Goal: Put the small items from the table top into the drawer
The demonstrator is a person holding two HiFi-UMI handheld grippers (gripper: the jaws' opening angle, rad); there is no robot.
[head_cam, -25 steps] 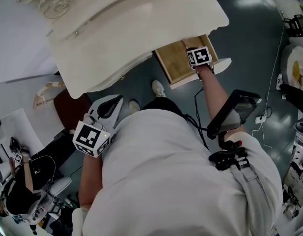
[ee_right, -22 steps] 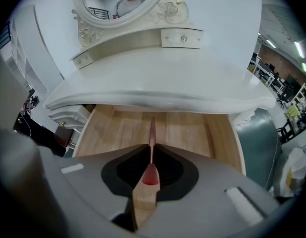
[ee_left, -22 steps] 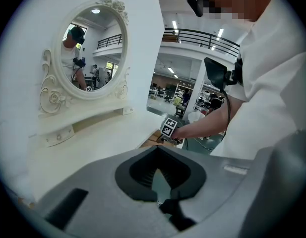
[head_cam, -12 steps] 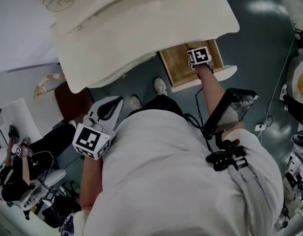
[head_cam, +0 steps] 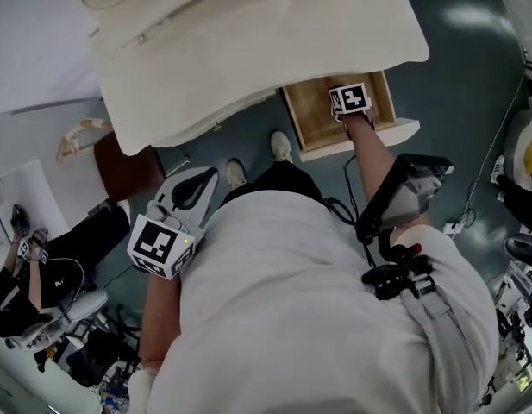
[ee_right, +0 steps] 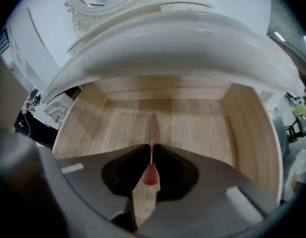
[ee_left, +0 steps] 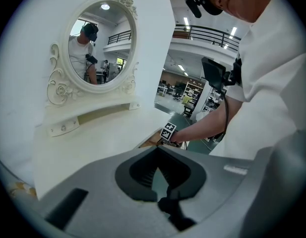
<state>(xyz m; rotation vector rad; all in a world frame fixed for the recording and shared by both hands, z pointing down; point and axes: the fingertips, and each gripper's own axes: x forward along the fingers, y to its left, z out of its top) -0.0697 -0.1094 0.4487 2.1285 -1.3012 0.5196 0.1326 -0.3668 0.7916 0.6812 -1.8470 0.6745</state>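
The wooden drawer [head_cam: 313,119] stands pulled out from under the white dressing table [head_cam: 248,41]. My right gripper [head_cam: 348,95] reaches down into it, and its marker cube hides the jaws in the head view. In the right gripper view the right gripper [ee_right: 152,150] is shut on a thin pink stick-like item [ee_right: 152,128] that points forward over the bare drawer floor [ee_right: 202,118]. My left gripper [head_cam: 205,178] hangs by my left hip, away from the table. Seen along its jaws, the left gripper [ee_left: 156,152] has its tips together with nothing between them.
An oval mirror [ee_left: 100,48] in a carved white frame stands at the back of the table. A dark red stool [head_cam: 128,166] sits left of the table. Another person [head_cam: 24,291] sits at the lower left. A cable [head_cam: 490,136] runs over the floor at the right.
The head view has shifted a little, so table and drawer sit slightly further right. My right gripper stays in the drawer and the left one stays by my hip.
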